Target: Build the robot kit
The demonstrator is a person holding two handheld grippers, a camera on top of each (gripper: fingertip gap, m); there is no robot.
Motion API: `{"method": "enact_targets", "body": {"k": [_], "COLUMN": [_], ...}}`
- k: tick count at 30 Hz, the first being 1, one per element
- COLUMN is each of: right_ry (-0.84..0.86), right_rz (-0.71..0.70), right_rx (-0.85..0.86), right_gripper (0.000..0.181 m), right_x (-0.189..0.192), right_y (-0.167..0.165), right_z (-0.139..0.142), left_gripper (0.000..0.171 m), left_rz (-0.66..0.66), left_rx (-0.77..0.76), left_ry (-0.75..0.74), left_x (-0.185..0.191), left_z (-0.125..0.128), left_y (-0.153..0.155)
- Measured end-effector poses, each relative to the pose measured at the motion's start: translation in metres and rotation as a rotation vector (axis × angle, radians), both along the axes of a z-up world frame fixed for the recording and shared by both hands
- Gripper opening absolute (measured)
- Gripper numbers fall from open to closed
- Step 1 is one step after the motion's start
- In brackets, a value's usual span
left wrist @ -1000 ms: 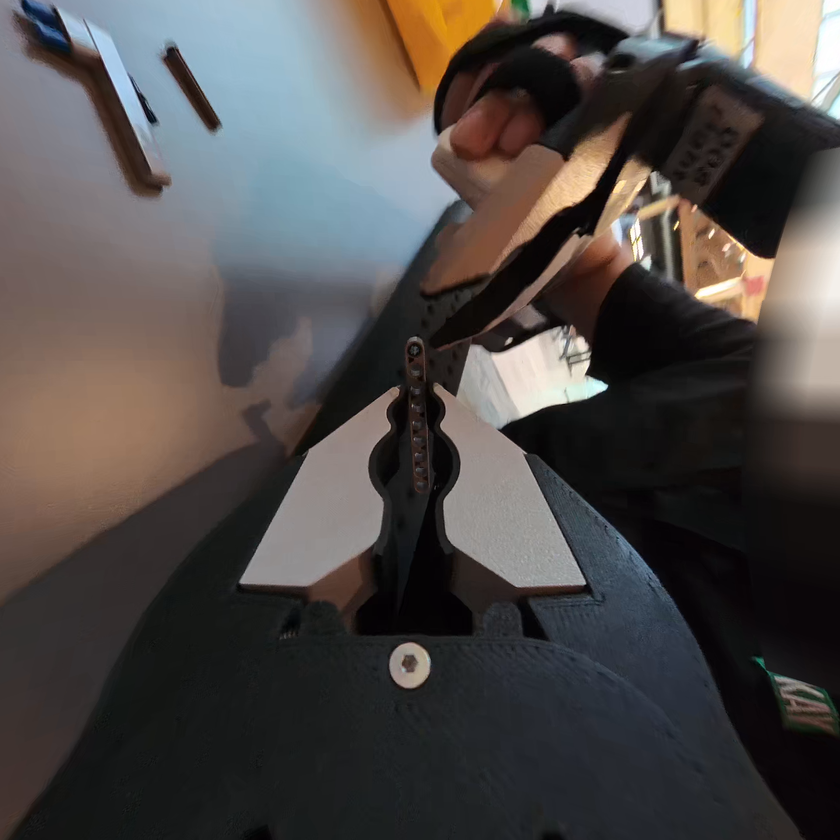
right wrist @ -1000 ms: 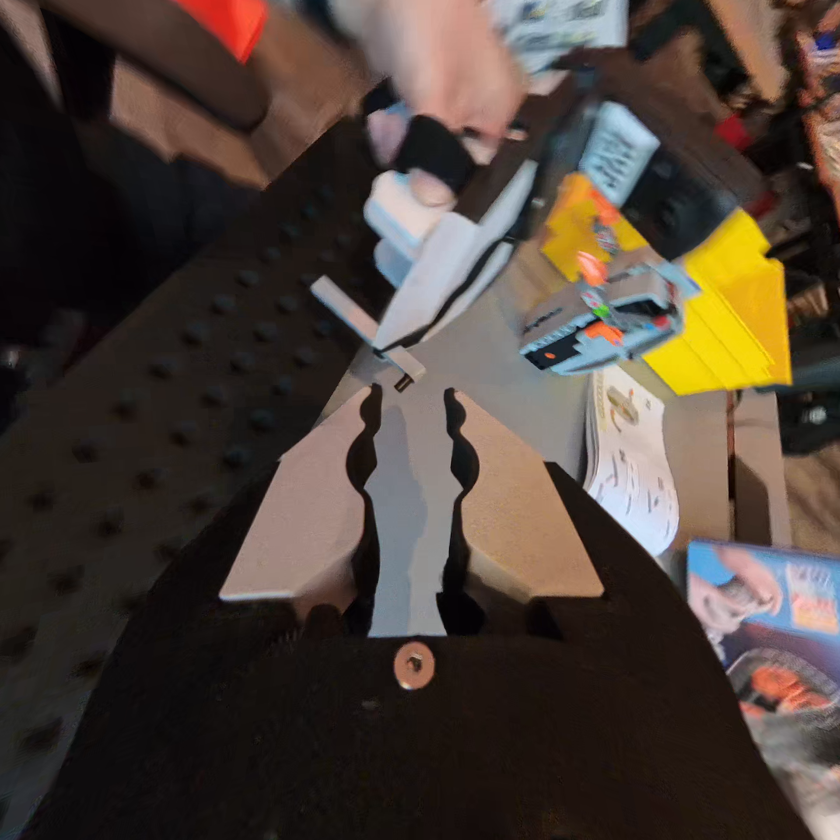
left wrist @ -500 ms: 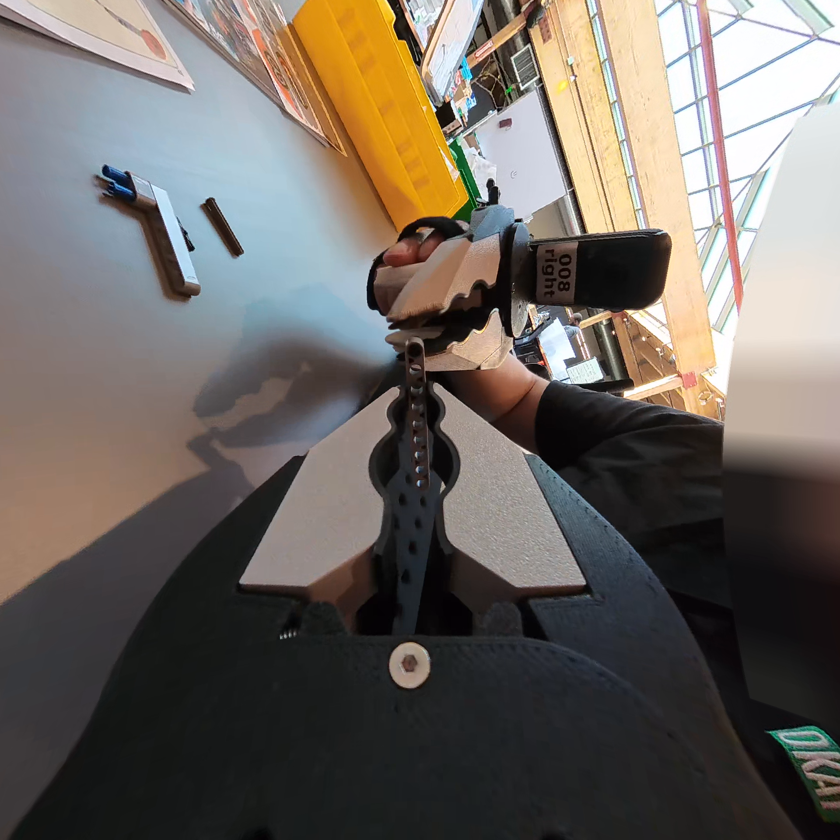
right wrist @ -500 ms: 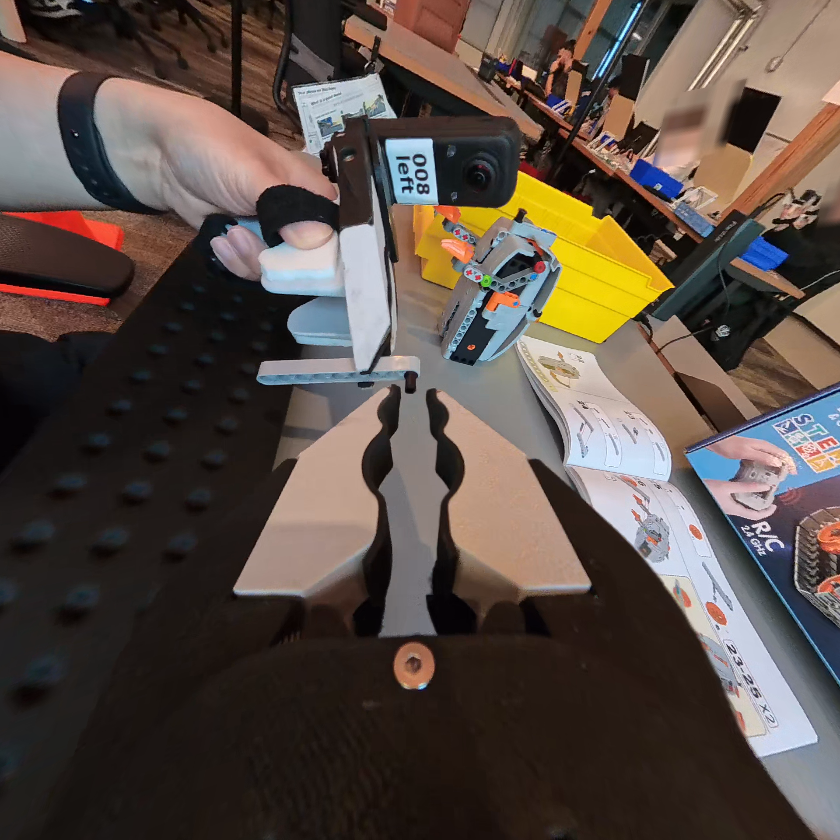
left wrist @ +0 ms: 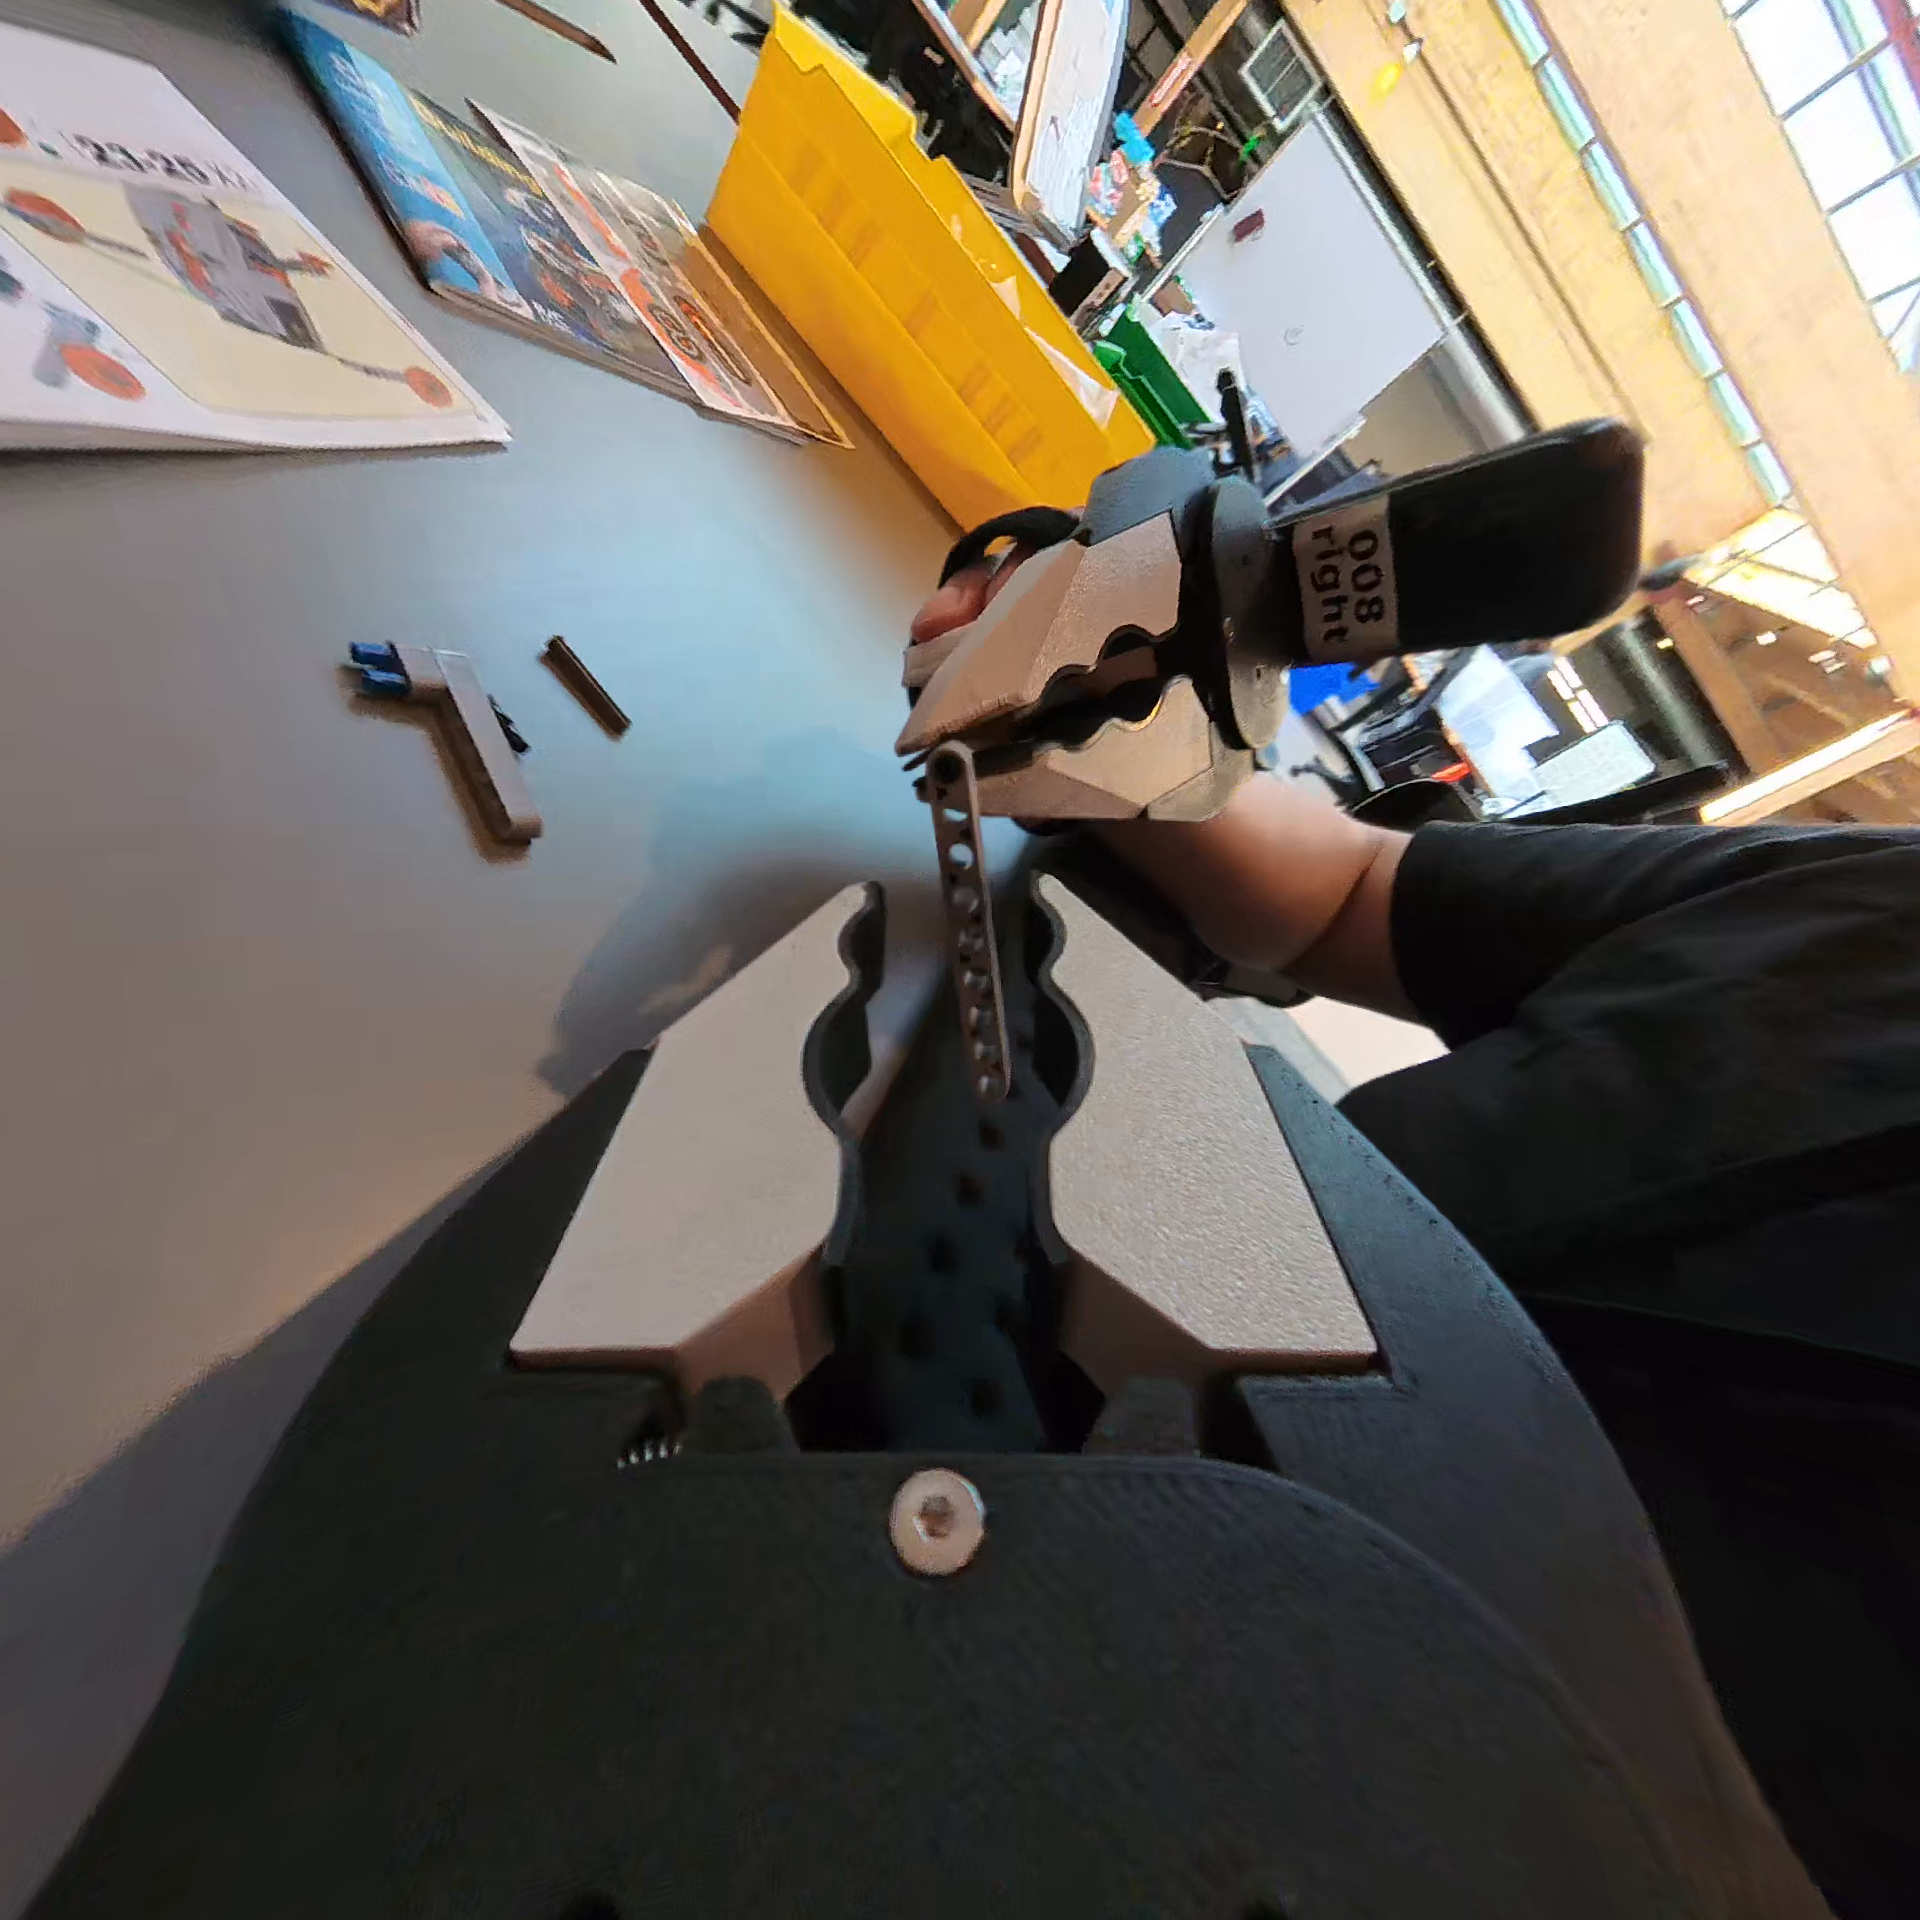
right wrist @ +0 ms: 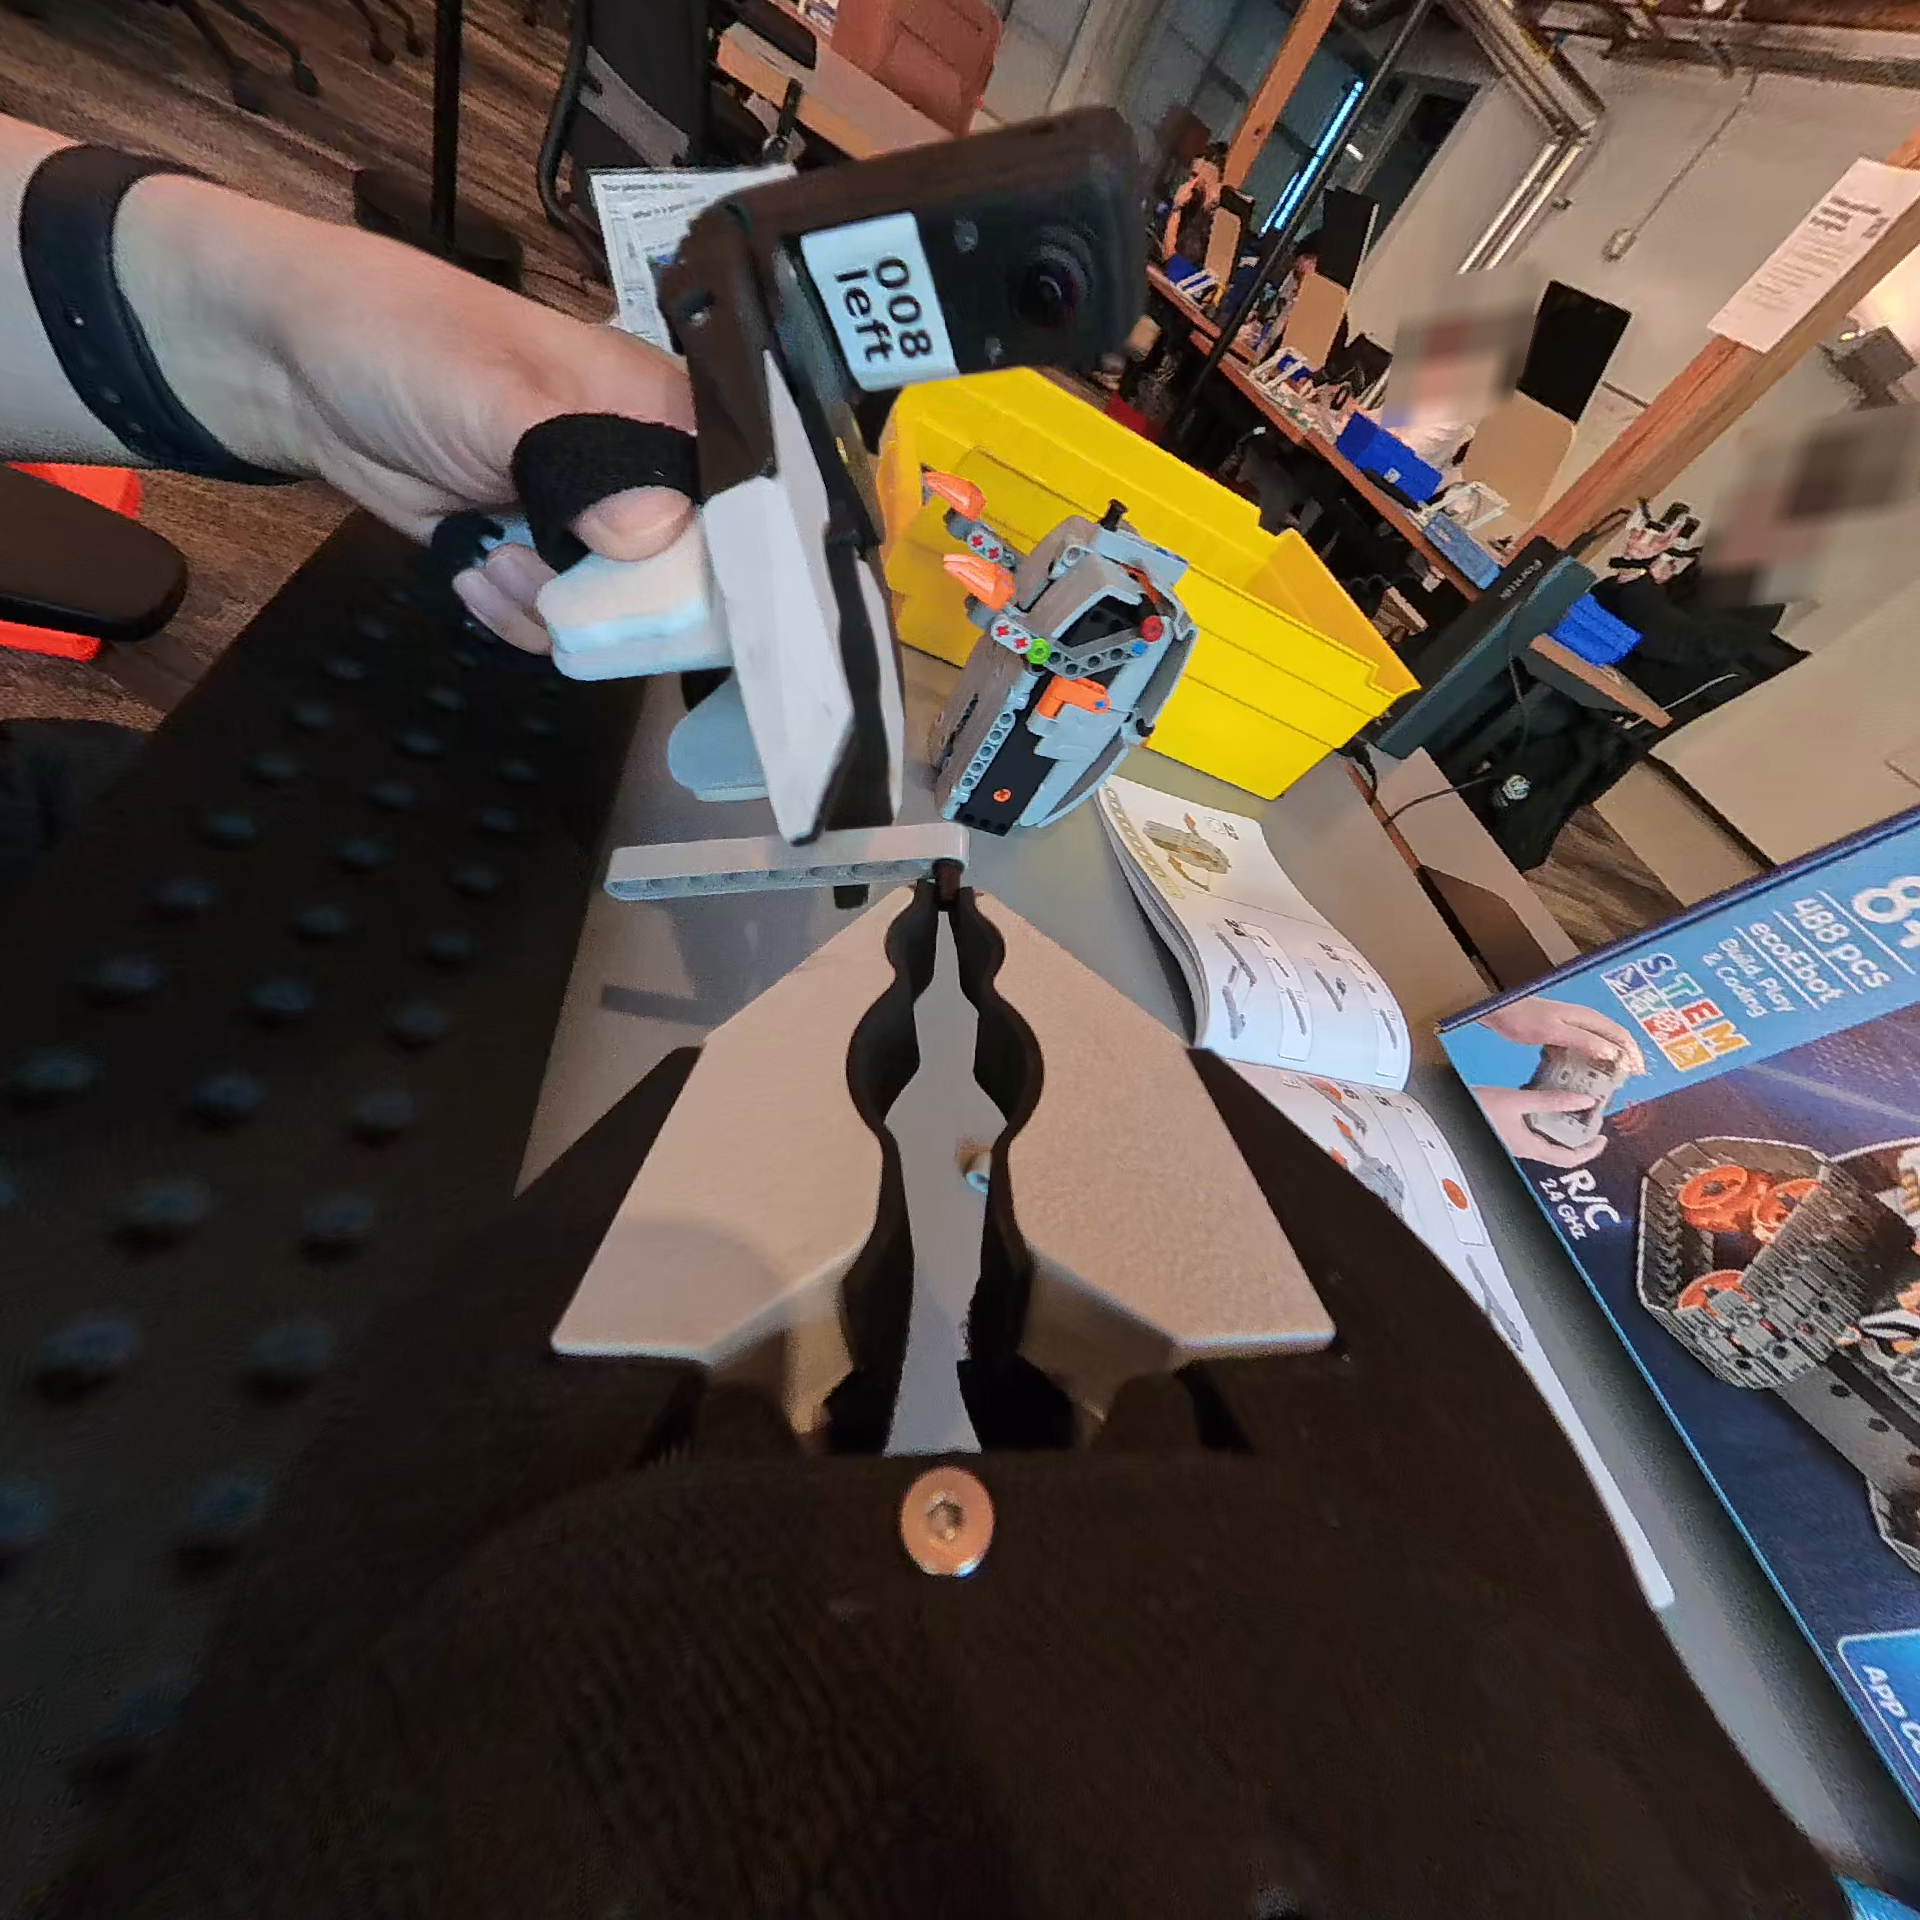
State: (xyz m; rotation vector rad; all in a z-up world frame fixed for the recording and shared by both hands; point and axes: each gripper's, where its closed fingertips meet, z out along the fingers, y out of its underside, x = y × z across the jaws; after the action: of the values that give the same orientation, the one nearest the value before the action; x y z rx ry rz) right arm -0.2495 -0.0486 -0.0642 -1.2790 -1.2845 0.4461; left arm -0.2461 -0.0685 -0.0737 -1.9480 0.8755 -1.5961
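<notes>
Your grey table (left wrist: pixel 260 987) holds a black board with bumps (right wrist: pixel 260 935), a yellow bin (right wrist: pixel 1195 582), a blue box (right wrist: pixel 1714 1143) and an open booklet (right wrist: pixel 1299 997). A small grey and orange toy car (right wrist: pixel 1060 675) stands in front of the bin.

Your left hand (right wrist: pixel 395 353) comes in from the side, thumb through a black strap. It tips the left gripper (left wrist: pixel 956 888) so the tongs point down at the table. These tongs are wide apart. The long grey beam (left wrist: pixel 971 977) sits in the gap and touches neither side.

Your right wrist (left wrist: pixel 1268 894) is bent, and the right gripper (right wrist: pixel 943 899) points across at the beam's end. Its tongs are nearly closed, pinching a tiny black pin (right wrist: pixel 948 878) stuck in that end. The beam hangs above the table.

An L-shaped grey piece with blue pins (left wrist: pixel 473 738) and a short dark rod (left wrist: pixel 585 686) lie well apart from both grippers.
</notes>
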Motion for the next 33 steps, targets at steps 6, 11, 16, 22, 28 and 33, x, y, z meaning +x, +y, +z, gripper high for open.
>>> {"method": "enact_targets", "body": {"k": [6, 11, 16, 22, 28, 33], "right_ry": [0.044, 0.06, 0.107, 0.105, 0.083, 0.008], "right_rz": [-0.053, -0.136, -0.106, -0.132, -0.115, -0.132], "right_rx": [-0.028, -0.074, -0.092, -0.005, 0.11, 0.152], "right_gripper": [0.001, 0.001, 0.001, 0.001, 0.001, 0.001], "right_x": [0.014, 0.024, 0.013, 0.018, 0.018, 0.028], "right_y": [0.027, 0.062, 0.071, 0.067, 0.061, 0.066], "right_z": [0.006, 0.009, 0.015, 0.016, 0.02, 0.009], "left_gripper": [0.043, 0.038, 0.044, 0.031, 0.026, 0.017], "left_rz": [0.106, 0.278, 0.25, 0.255, 0.233, 0.158], "left_rx": [0.261, 0.646, 0.609, 0.592, 0.485, 0.354], "left_ry": [0.073, 0.053, 0.097, 0.168, 0.176, 0.115], "left_x": [-0.013, -0.033, -0.019, -0.001, 0.008, 0.027], "left_z": [0.009, 0.046, 0.034, 0.038, 0.026, 0.021], "left_y": [0.027, 0.055, 0.075, 0.081, 0.083, 0.083]}}
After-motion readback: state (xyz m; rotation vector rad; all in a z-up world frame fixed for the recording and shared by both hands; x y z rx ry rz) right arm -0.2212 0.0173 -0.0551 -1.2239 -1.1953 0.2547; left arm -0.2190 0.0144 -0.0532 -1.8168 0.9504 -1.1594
